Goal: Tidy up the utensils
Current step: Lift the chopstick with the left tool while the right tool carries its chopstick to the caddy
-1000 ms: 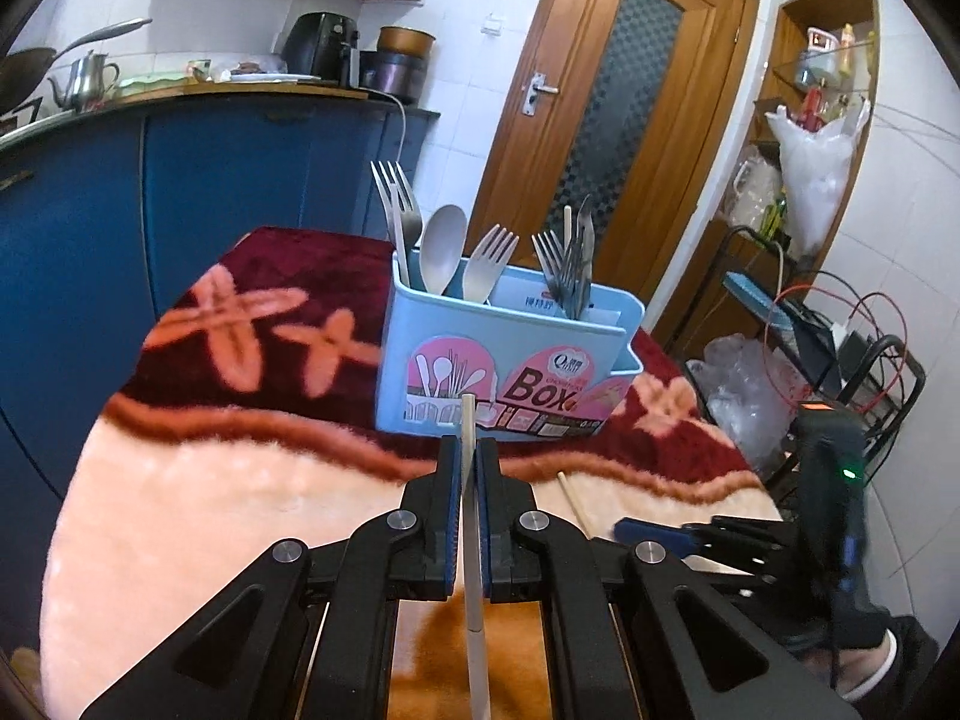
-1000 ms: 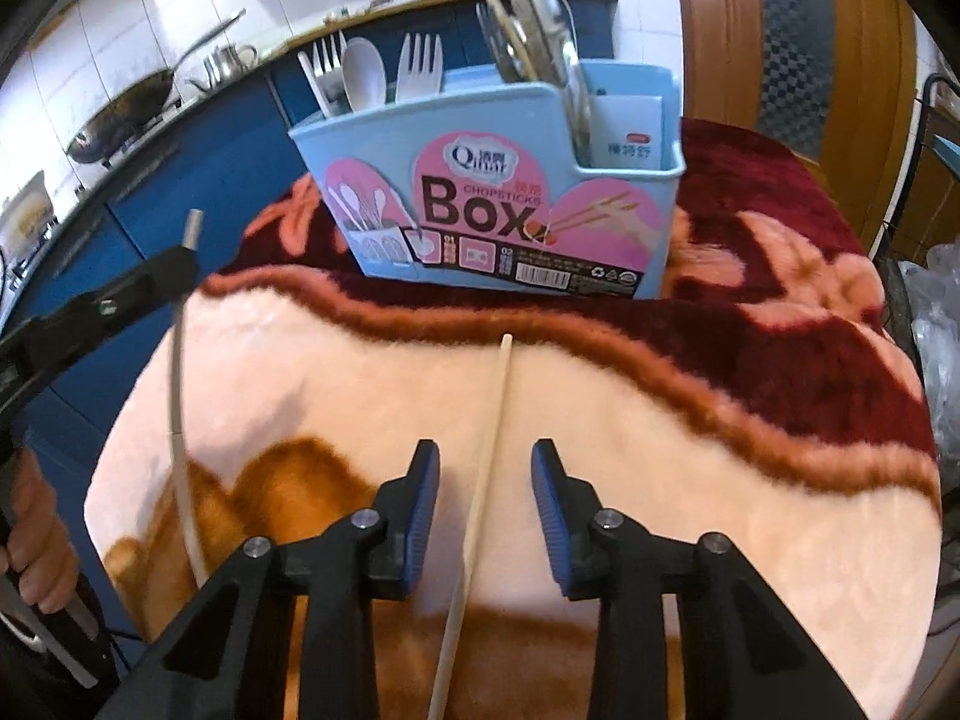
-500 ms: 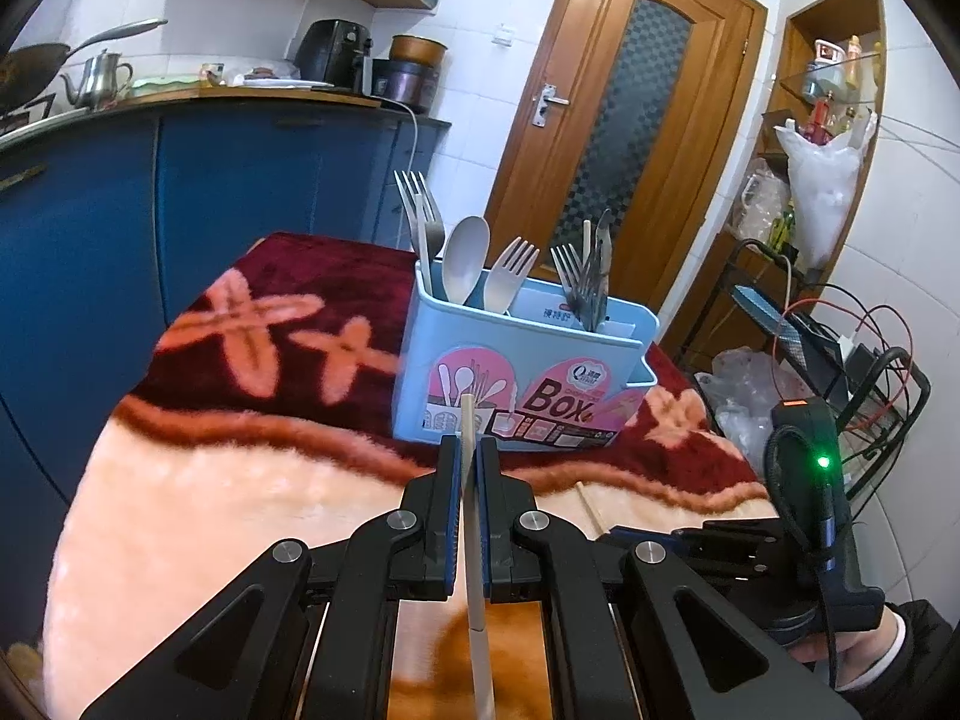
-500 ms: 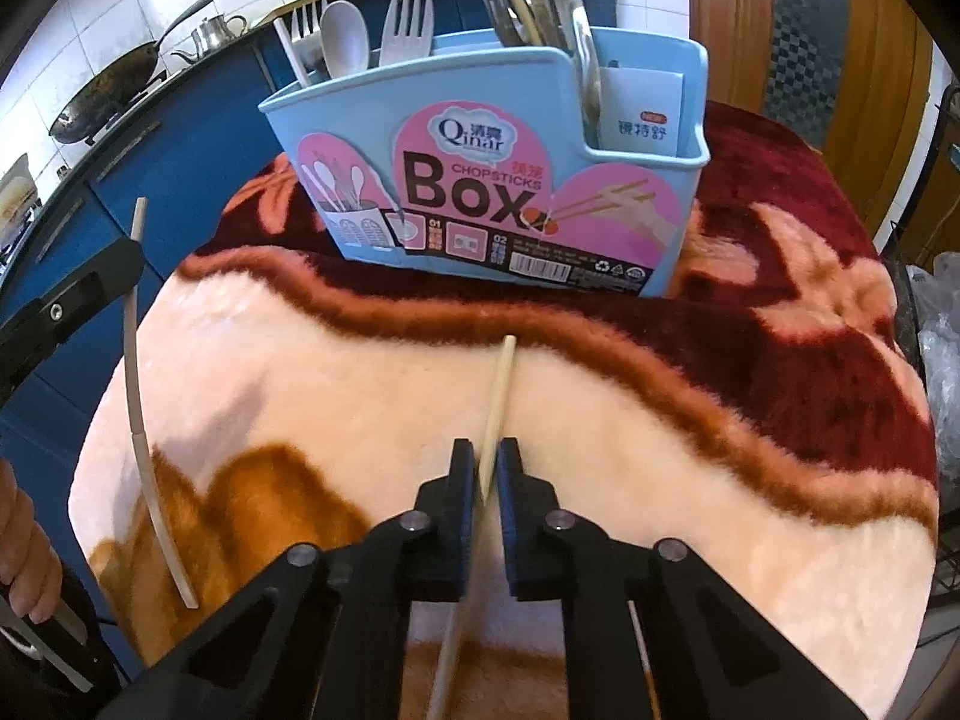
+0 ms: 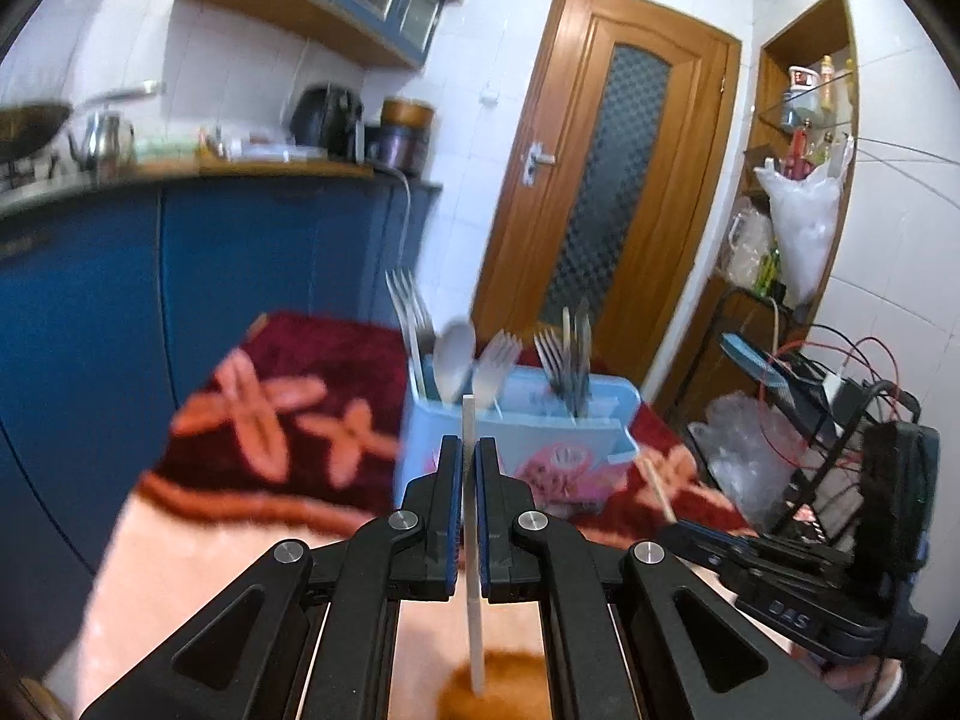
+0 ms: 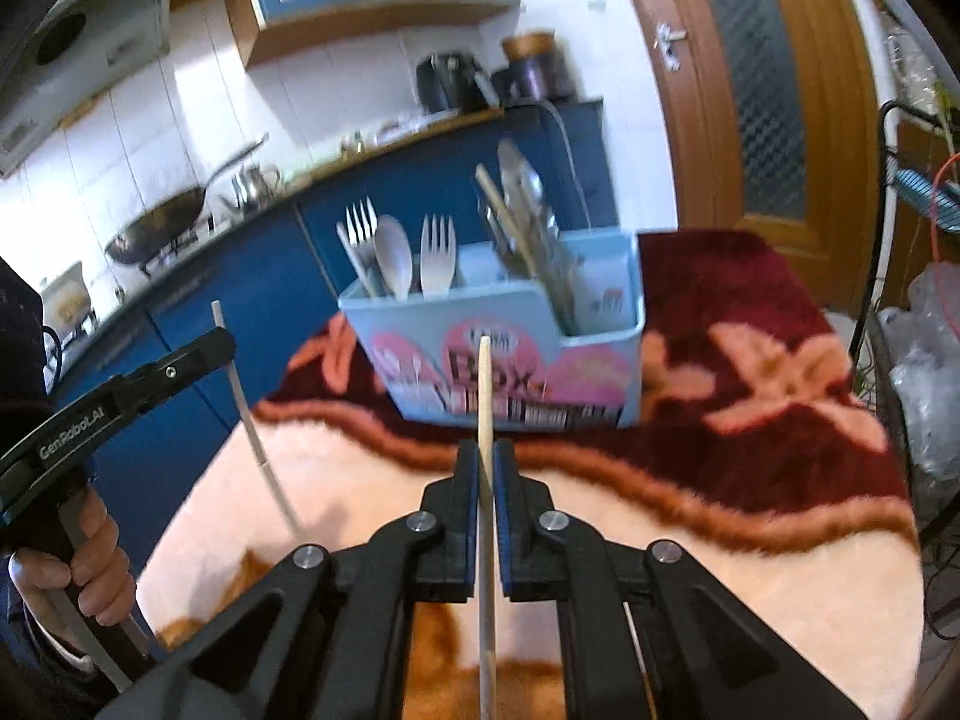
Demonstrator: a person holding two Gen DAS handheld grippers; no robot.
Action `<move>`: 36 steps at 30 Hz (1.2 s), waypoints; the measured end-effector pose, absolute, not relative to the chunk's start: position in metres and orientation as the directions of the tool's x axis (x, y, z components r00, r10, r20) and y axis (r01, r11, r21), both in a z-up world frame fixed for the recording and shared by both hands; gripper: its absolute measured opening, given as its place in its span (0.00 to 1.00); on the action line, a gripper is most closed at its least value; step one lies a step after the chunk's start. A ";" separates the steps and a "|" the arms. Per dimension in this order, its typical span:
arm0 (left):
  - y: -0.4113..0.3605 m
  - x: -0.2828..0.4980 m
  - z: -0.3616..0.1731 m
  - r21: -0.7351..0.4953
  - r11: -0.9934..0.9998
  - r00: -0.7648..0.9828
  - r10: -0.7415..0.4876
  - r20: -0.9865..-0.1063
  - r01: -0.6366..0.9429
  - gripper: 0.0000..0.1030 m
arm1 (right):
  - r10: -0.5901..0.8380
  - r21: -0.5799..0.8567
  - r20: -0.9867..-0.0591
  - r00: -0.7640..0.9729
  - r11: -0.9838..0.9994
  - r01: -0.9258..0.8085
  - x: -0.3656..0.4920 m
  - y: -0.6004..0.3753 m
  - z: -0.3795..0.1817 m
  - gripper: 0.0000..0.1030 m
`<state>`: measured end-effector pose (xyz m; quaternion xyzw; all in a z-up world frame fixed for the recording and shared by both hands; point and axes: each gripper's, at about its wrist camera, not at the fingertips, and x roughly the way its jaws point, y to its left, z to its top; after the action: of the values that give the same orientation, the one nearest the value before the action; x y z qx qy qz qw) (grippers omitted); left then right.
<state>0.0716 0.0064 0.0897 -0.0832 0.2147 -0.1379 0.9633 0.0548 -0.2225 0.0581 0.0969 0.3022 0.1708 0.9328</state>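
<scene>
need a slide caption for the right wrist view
Right gripper clamps a wooden chopstick above the fuzzy blanket, aimed at the blue utensil box.

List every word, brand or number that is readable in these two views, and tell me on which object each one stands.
"GenRobot.AI": on the side of the left gripper, seen from the right wrist.
"DAS": on the body of the right gripper, seen from the left wrist.
"BOX", blurred but just legible: on the front label of the blue utensil box.
Smaller label print and barcode on the box: too blurred to read.
</scene>
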 end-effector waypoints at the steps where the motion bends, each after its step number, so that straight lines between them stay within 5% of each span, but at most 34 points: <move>1: 0.006 0.072 0.094 -0.206 0.952 0.880 -0.291 -0.375 0.227 0.04 | 0.378 0.292 -0.522 0.764 0.922 -0.256 0.054 -0.224 0.059 0.07; 21: -0.002 0.111 0.178 -0.093 0.980 0.975 -0.188 -0.120 0.177 0.04 | 0.364 0.323 -0.436 0.823 0.917 -0.235 0.047 -0.237 0.054 0.07; 36: -0.011 0.159 0.129 -0.112 0.984 0.954 -0.162 -0.250 0.138 0.04 | 0.300 0.275 -0.340 0.891 0.938 -0.211 0.048 -0.246 0.082 0.07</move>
<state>0.1588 -0.0114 0.1292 -0.0467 0.1303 -0.0761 0.9874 0.0480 -0.2464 0.0819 0.1161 0.1922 0.1325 0.9654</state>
